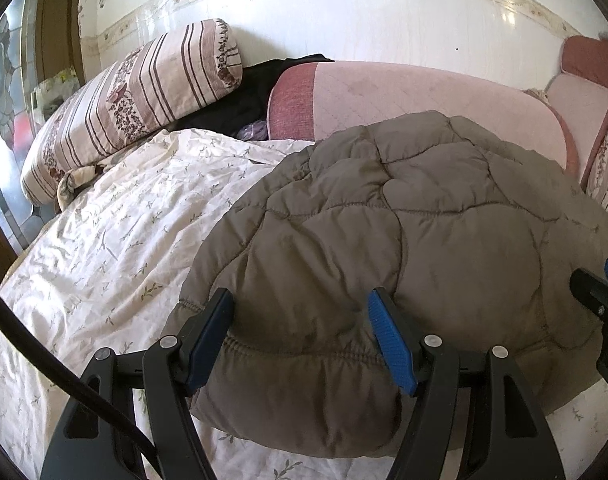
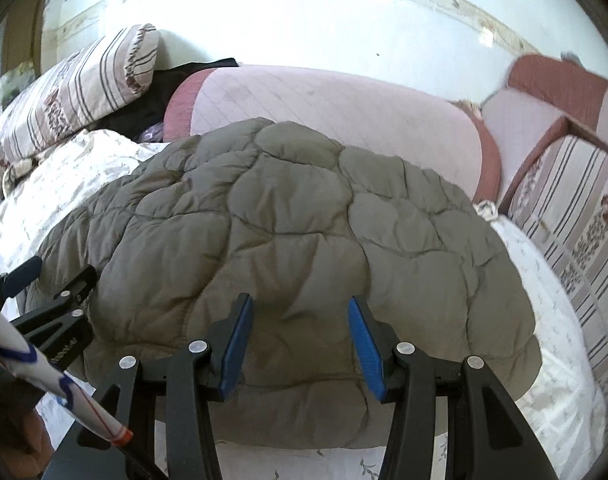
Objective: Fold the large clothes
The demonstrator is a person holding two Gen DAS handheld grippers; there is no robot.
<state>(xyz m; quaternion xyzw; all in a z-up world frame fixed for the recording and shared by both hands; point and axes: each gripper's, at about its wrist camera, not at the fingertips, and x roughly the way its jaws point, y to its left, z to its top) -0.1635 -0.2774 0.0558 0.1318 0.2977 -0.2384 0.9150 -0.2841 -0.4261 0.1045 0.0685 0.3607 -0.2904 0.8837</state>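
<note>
quilted grey-brown jacket (image 1: 403,240) folded into a puffy mound on floral bedsheet (image 1: 104,240) | pink bolster (image 1: 403,92) just behind it (sheet bare to its left) | left gripper (image 1: 300,332) and right gripper (image 2: 300,336) spread, over its near hem

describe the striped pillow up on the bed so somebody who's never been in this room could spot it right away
Start at the bed with the white floral sheet and look to its far end by the wall. The striped pillow leans there, left of the pink cushion, with a black garment between them. Only it carries brown stripes and dark flower bands; the quilted jacket nearby is plain grey-brown.
</note>
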